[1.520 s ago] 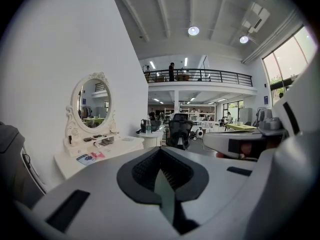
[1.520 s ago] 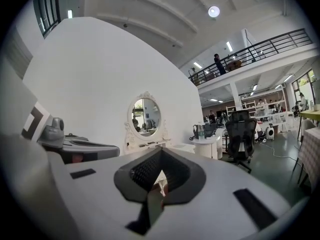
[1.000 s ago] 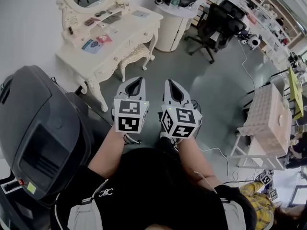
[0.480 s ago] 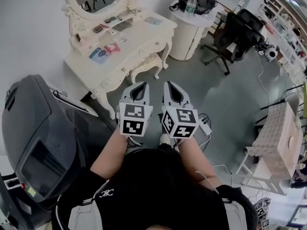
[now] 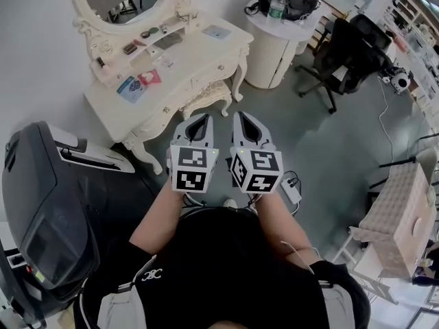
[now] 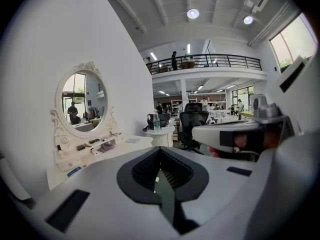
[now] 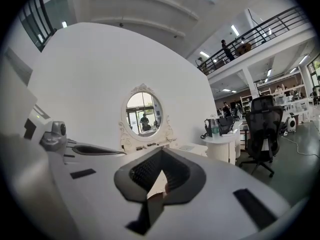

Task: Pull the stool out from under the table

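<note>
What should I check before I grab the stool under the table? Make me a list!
1. Stool in sight, tucked under table: ok.
2. Left tool open to grab: not ok, shut.
3. Right tool open to grab: not ok, shut.
4. Tools empty: ok.
5. Tools touching stool: not ok, apart.
6. Power strip off the path: ok, lies right.
</note>
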`<state>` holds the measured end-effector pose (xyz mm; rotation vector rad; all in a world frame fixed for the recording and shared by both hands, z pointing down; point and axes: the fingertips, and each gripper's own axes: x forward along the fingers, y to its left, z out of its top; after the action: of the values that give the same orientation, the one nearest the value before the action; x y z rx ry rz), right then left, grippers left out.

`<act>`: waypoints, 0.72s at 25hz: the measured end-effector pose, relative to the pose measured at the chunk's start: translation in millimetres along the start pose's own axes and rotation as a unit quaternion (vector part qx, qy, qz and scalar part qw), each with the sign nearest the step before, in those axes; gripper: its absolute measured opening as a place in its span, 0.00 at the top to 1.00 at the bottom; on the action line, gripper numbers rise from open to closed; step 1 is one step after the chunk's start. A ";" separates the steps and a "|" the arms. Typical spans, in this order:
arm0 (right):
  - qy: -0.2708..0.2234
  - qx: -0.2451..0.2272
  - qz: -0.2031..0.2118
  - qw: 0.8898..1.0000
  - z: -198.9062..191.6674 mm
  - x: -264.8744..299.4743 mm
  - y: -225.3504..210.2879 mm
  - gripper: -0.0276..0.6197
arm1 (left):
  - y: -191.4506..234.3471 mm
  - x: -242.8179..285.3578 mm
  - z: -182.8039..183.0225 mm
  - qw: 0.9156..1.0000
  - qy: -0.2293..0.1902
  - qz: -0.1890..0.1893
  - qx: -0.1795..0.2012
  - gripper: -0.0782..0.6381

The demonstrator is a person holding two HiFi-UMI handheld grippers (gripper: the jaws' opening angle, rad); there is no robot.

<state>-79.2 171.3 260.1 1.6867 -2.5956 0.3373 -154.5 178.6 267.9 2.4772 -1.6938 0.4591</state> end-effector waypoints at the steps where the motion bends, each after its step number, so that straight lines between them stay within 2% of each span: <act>1: 0.001 -0.001 0.002 1.000 1.6 3.7 -8.3 0.95 | -2.4 8.8 2.6 1.000 0.001 0.003 -0.003 0.89; 9: 0.012 0.003 0.020 1.000 5.1 31.8 -70.3 0.95 | -18.3 61.5 9.7 0.999 0.012 0.036 -0.017 0.89; 18: 0.030 0.001 0.040 0.999 -0.1 64.6 -89.1 0.95 | -6.8 97.7 8.4 0.998 0.020 0.050 -0.041 0.89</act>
<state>-25.2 78.4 284.0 1.5508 -2.6254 0.3858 -114.1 91.9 290.3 2.3201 -1.7888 0.4359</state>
